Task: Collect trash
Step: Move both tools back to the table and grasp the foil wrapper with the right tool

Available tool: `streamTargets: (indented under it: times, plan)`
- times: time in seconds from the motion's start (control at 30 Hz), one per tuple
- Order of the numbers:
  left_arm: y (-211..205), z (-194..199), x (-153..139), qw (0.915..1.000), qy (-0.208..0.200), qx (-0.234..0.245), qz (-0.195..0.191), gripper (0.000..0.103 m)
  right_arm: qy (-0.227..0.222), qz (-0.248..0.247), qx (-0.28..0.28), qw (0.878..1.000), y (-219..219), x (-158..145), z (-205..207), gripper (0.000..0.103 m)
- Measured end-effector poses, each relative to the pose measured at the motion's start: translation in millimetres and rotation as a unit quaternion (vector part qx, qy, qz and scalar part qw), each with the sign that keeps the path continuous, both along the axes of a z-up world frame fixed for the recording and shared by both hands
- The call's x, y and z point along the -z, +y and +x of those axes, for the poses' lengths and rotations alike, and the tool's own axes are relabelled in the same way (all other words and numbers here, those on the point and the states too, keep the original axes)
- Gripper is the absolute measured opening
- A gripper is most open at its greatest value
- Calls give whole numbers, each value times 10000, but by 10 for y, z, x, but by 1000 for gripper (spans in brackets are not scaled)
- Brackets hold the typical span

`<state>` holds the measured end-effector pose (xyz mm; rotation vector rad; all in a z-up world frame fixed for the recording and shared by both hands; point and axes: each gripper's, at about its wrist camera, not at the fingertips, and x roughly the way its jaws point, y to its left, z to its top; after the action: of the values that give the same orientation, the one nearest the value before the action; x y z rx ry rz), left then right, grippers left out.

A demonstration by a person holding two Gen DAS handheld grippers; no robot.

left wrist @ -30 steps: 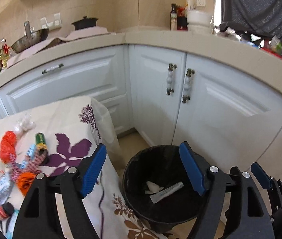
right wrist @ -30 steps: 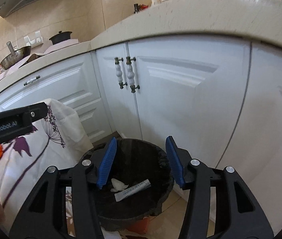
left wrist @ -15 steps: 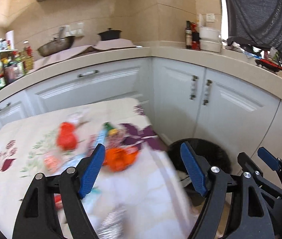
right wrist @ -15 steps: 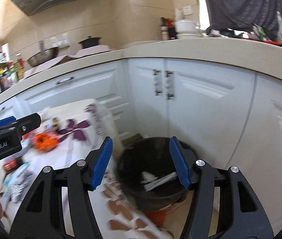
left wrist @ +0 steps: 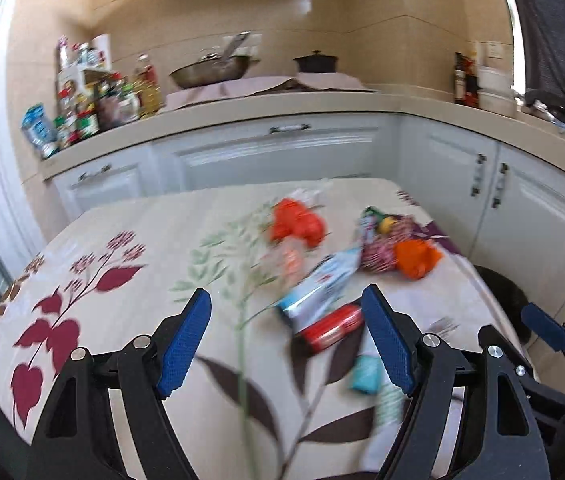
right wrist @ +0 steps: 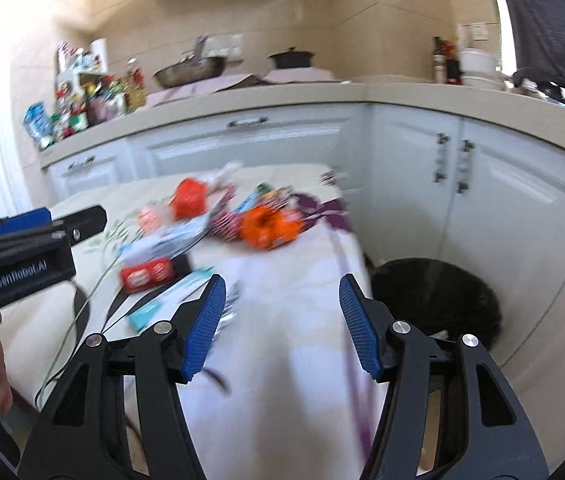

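Wok [left wrist: 213, 71] and black pot [left wrist: 316, 63] on countertop [left wrist: 322, 102]

A table [left wrist: 130, 240] stands before the white kitchen cabinets, draped in a cream cloth printed with dark red and purple leaves. Litter is heaped towards its far right corner: an orange net bag [left wrist: 296, 222], a crumpled orange wrapper [left wrist: 416, 258], a pink patterned packet [left wrist: 380, 252] beside it. Nearer lie a long white and blue wrapper [left wrist: 318, 288], a red packet [left wrist: 332, 328], and a small teal packet [left wrist: 366, 374]. The left half is bare cloth.
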<state>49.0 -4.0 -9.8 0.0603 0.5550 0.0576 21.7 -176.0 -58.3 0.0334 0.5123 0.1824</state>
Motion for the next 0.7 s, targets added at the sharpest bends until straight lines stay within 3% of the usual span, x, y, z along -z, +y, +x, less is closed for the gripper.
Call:
streamTargets:
  times: [0.43,0.5,0.6,0.67,0.7]
  plan:
    - [441,-133,271,9992,200,-340,-45,75,456,-171,-234,9985,319,215,60,54]
    - [442,-136,287,9992,224,-320,-80,75,524,-176,-273,9981,325,239,81,41]
    - [416,-154,308,9993,241,-262,-94,75,545,-179,-310,9979,331,254,89,38]
    - [382,-161,322,9994,256,-223,-97,75,545,-164,-338,9978,323,252,90,23]
    - [369,-161,327,9994,269,-199,-100,75,545,-166,-350,9978,320,254,90,21]
